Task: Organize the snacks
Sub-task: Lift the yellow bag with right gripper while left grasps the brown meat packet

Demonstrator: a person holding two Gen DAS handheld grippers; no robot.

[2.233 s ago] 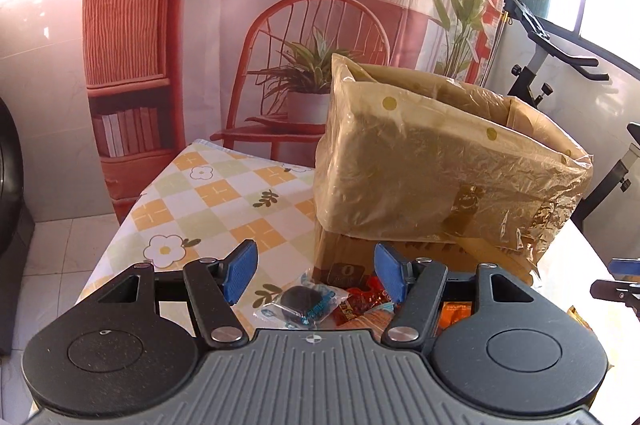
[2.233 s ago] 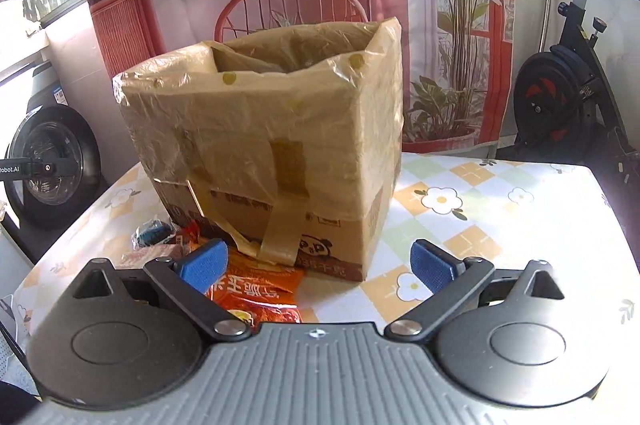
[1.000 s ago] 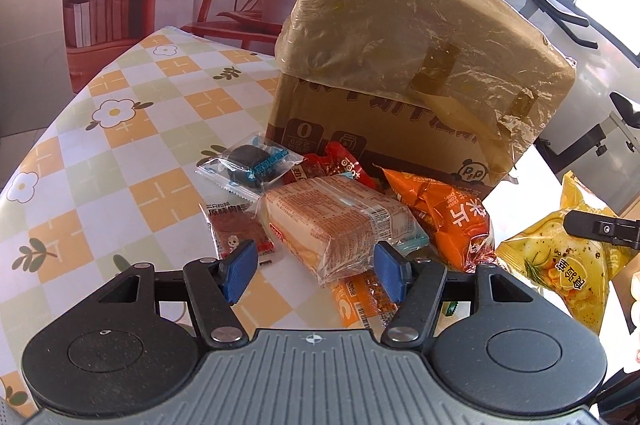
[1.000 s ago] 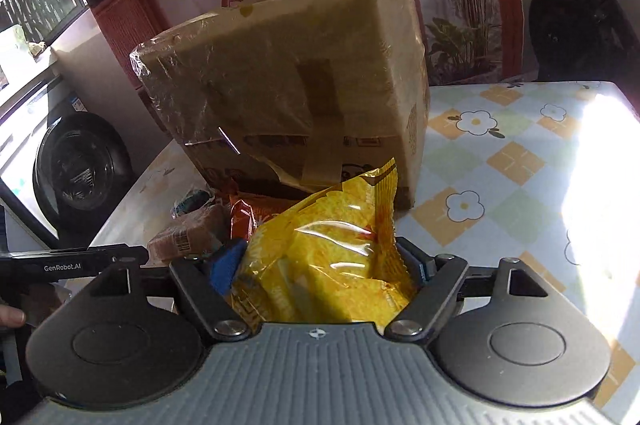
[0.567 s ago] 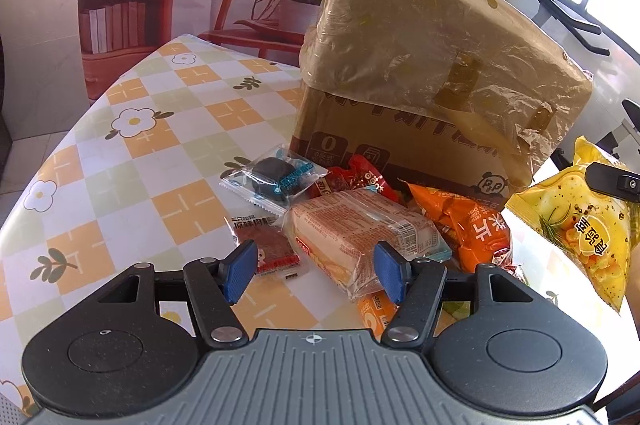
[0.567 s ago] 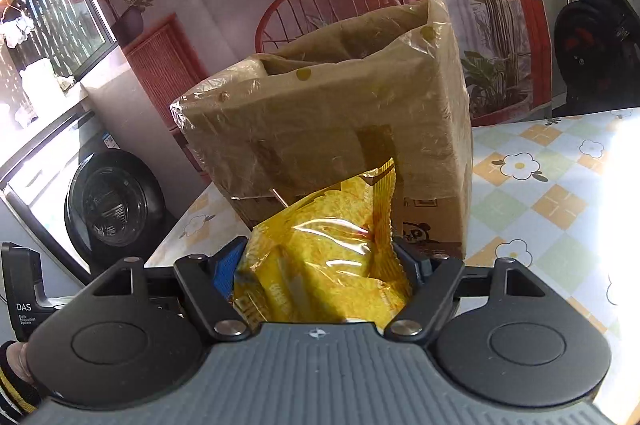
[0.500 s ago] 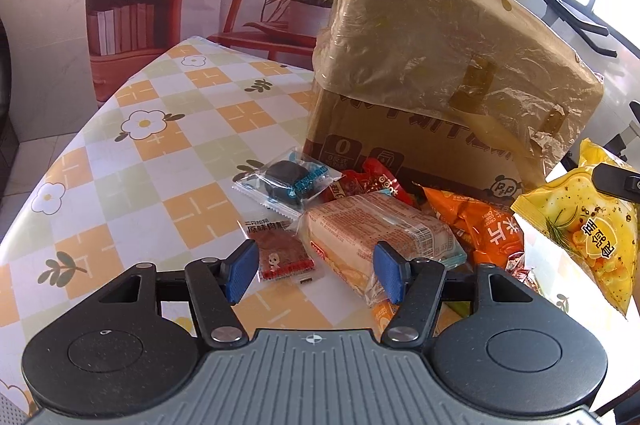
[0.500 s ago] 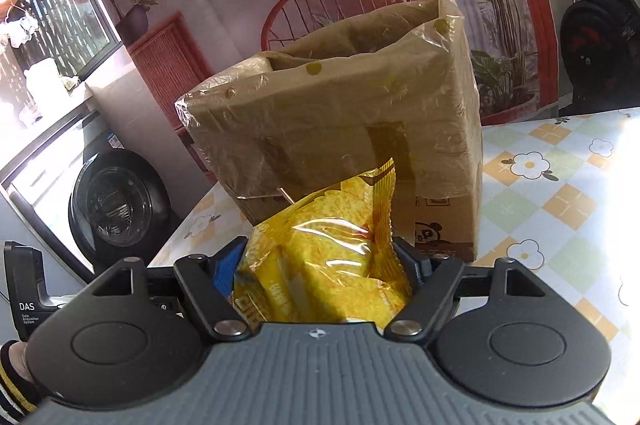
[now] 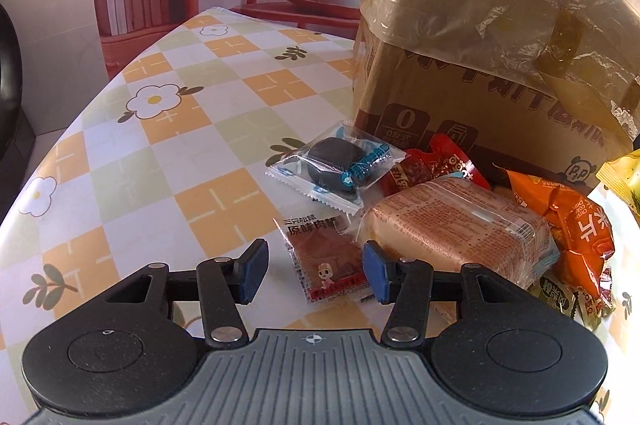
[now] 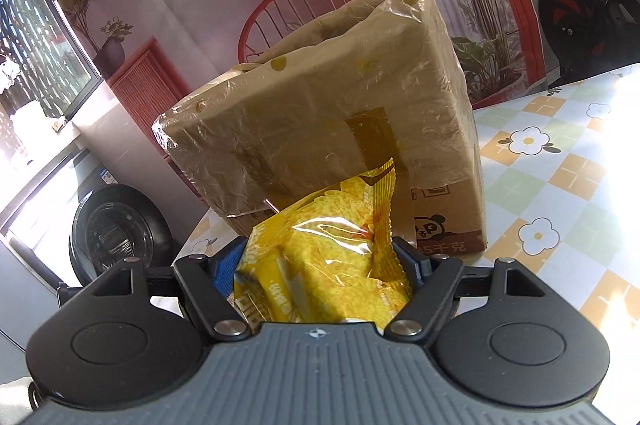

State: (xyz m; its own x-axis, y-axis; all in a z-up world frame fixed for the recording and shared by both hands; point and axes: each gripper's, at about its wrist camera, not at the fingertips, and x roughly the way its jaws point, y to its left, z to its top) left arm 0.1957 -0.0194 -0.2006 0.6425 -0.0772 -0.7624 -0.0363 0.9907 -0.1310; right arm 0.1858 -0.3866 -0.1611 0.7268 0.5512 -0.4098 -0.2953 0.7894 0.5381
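Yellow chip bag [image 10: 324, 265], glossy and crinkled, sits pinched between right gripper [image 10: 326, 265] fingers.

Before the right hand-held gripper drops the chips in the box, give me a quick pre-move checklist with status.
1. Grip: right hand-held gripper is shut on the yellow chip bag, bag bulging between the fingers. ok
2. Box open: cardboard box has its plastic liner open at the top. ok
3. Height: the bag sits below the box rim in the right wrist view. not ok
4. Room inside the box: interior hidden. cannot tell
5. Left hand-held gripper is open and empty, low over the small meat snack packet, away from the box top. ok
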